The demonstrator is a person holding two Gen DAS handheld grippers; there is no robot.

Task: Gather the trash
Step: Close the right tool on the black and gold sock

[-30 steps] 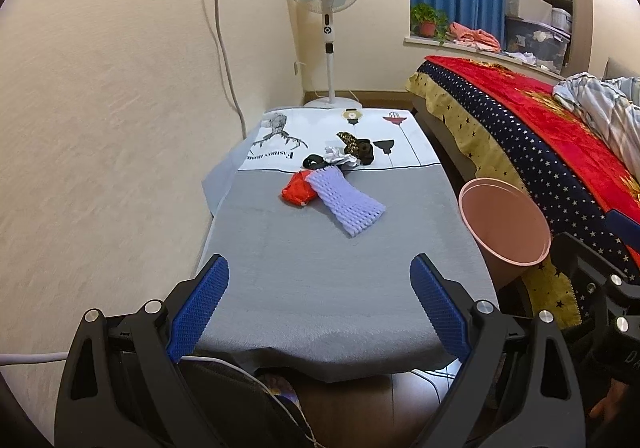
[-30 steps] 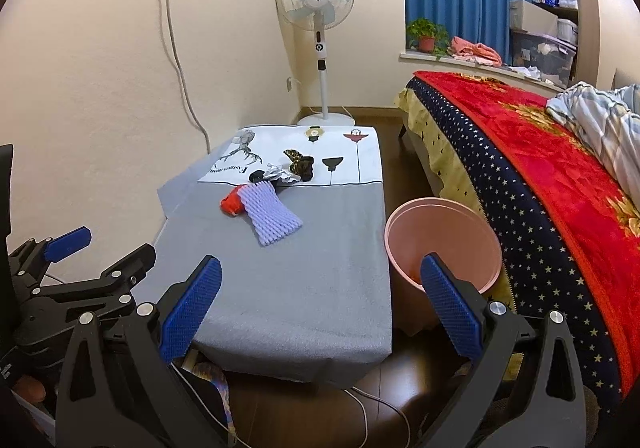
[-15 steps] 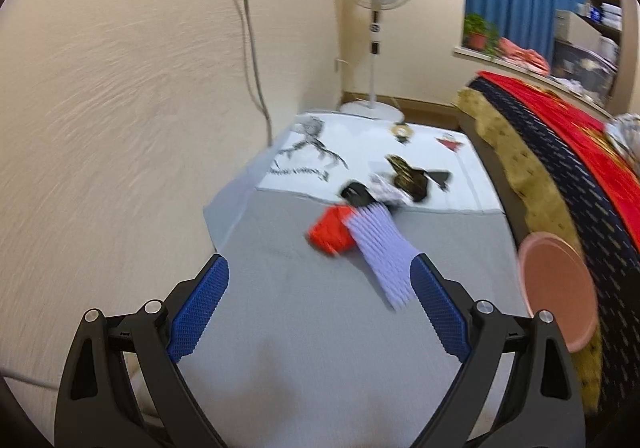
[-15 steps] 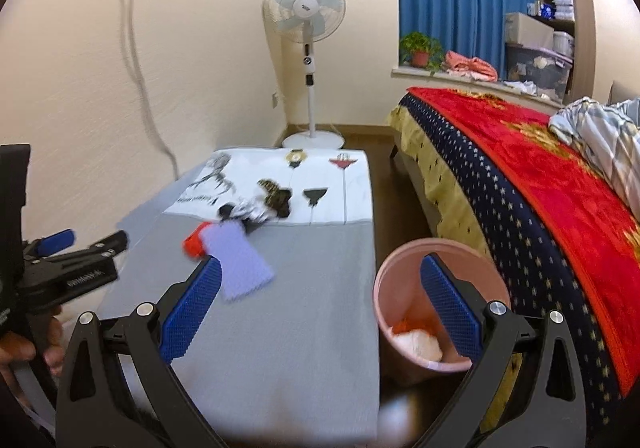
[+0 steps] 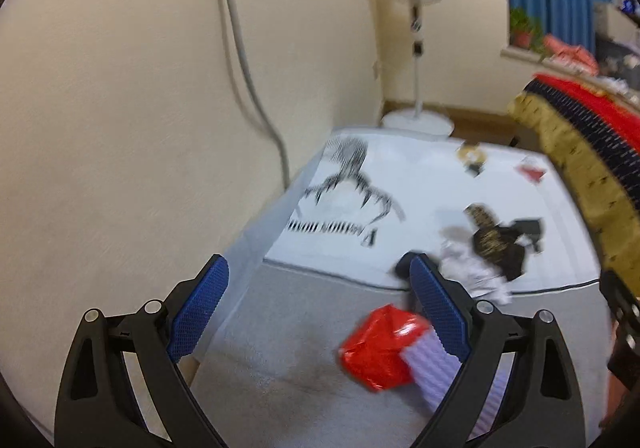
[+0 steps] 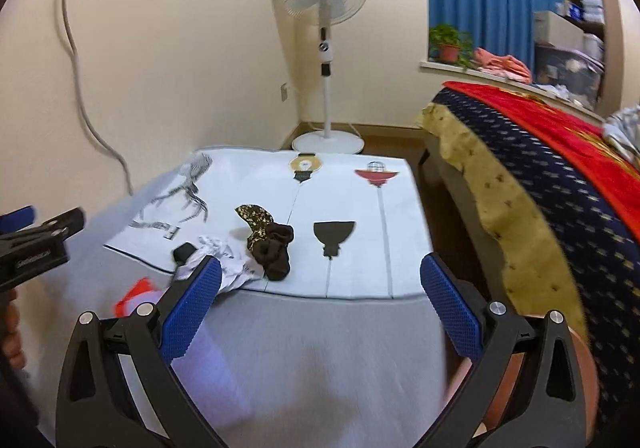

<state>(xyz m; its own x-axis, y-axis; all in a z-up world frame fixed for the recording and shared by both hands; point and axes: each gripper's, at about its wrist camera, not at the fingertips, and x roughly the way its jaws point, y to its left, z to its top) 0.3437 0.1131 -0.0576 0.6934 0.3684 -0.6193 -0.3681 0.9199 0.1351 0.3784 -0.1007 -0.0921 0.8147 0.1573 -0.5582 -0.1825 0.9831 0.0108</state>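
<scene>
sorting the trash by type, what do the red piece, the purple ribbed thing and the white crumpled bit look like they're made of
The red piece looks like glossy plastic film or foil: bright highlights and sharp creases. The purple ribbed thing looks like soft foam netting, matte with even ridges, though blur leaves that open. The white crumpled bit looks like thin paper or a printed wrapper, matte, with fine wrinkles and dark markings.

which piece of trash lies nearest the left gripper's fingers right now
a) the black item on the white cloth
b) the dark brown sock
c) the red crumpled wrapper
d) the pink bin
c: the red crumpled wrapper sits just ahead of the open left gripper, beside its right finger.
</scene>
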